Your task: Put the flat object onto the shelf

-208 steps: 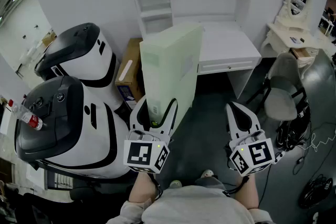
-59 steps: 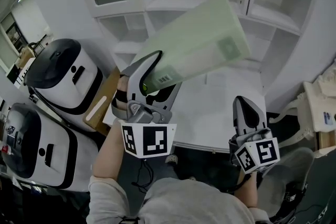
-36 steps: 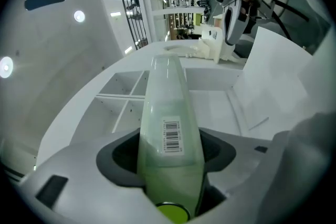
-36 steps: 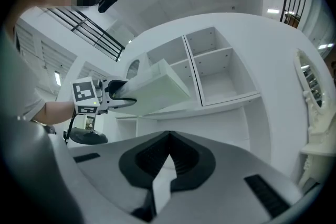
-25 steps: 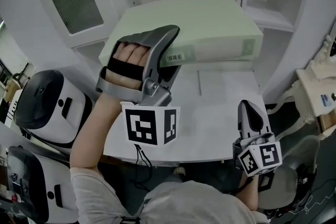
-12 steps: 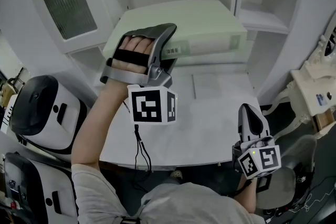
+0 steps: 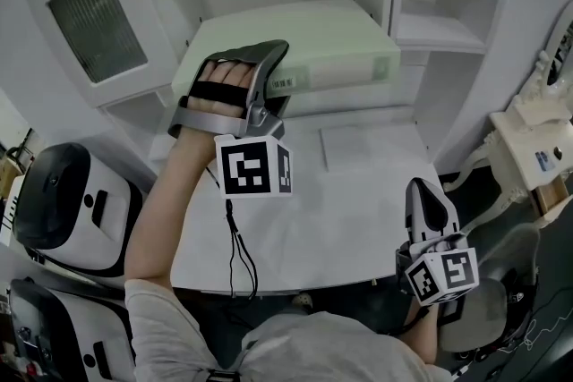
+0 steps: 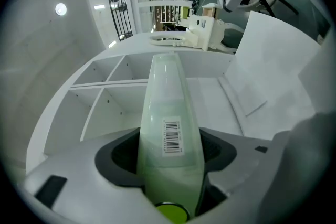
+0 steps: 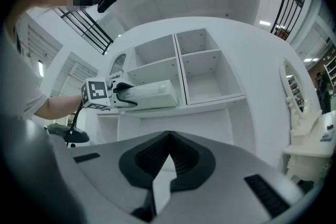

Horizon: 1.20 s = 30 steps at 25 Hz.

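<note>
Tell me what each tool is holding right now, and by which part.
Left tool grips the pale green flat box by its barcoded end edge. Right tool holds nothing; its jaws are together.

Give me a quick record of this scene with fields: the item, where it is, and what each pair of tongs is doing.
item: pale green flat box
place: lying flat in the left compartment of the shelf, near end sticking out
left tongs: clamped on the box's near end
right tongs: shut, empty, low over the white desk
task status: box not yet released
</note>
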### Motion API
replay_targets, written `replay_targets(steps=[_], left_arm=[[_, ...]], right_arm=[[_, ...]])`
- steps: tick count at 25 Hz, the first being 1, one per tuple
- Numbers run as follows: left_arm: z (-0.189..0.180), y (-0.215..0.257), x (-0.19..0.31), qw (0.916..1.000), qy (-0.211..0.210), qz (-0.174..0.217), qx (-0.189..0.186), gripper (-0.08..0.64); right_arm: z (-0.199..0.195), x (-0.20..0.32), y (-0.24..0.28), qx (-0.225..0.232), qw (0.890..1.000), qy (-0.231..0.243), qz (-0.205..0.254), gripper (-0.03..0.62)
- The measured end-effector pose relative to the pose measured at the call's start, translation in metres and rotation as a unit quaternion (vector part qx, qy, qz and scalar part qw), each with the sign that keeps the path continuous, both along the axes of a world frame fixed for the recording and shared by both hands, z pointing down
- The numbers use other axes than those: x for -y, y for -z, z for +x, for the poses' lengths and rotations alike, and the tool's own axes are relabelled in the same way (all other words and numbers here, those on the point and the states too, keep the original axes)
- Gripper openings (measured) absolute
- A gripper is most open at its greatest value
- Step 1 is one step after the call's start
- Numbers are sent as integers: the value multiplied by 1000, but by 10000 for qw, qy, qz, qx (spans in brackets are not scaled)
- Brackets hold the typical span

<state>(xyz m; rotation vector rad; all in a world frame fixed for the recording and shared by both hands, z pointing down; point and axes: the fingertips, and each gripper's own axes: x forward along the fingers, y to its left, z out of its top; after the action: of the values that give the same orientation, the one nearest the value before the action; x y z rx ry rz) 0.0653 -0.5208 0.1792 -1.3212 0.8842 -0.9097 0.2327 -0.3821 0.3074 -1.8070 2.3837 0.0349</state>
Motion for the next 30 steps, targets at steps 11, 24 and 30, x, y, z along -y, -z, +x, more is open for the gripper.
replay_targets(steps=[11,24,30], left_arm=[[-5,-6,52,10000,-67,21,41,291],[-5,-8,89,9998,-158,-76,25,299],[-4,-8,89,9997,-232,-103,0,301]], right_arm=[[-7,23,-4,-45,9997,-226,-96,5],[-5,47,-14,-38,9985,-472,-274,6],[-12,54,-14,-67,9988,-392,-290,5]])
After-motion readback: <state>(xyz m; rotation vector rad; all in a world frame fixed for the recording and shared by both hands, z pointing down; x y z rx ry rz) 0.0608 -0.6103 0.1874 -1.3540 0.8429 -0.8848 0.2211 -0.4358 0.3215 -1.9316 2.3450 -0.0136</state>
